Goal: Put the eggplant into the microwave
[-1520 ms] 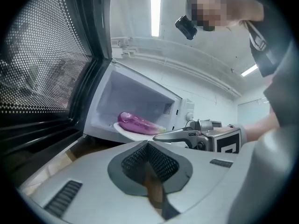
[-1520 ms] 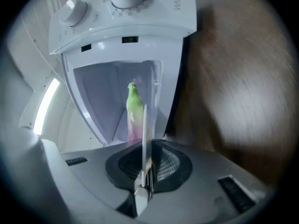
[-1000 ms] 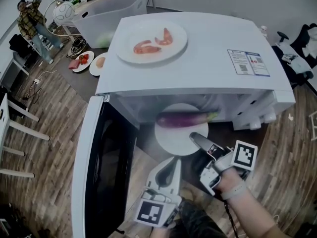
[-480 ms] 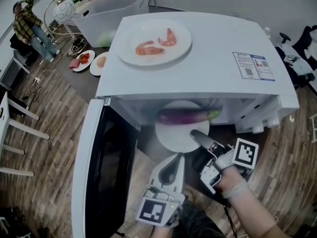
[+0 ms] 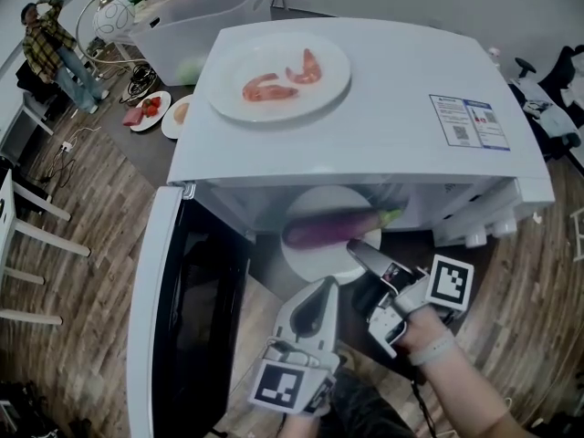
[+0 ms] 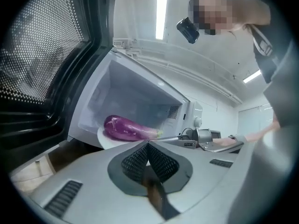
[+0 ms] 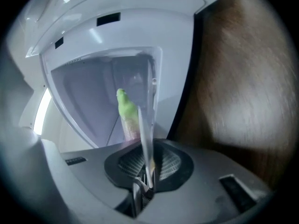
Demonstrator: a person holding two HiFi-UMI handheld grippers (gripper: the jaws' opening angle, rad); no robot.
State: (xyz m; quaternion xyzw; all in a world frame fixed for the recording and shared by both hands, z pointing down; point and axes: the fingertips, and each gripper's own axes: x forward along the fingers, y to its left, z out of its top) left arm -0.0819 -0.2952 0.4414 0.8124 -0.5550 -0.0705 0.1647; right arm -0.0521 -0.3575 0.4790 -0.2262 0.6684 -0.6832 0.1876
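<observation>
Left gripper (image 5: 326, 286) is nearest, tongs pressed together on nothing; I judge it's parked clear. Right gripper (image 5: 356, 248) is at the front edge of the white plate (image 5: 307, 259). The thin glossy rim stands edge-on between its jaws, which are opening, probably letting go. Eggplant (image 5: 330, 228) lies lengthwise across the plate's far half, smooth purple skin, green stem at the right edge, in the mouth of the microwave (image 5: 383, 80). The plate's front edge sticks out, so it likely needs a push deeper. Door (image 5: 151, 318) is swung wide. On the microwave's top, 1 second plate (image 5: 224, 100) holds 2 shrimp (image 5: 270, 88).
</observation>
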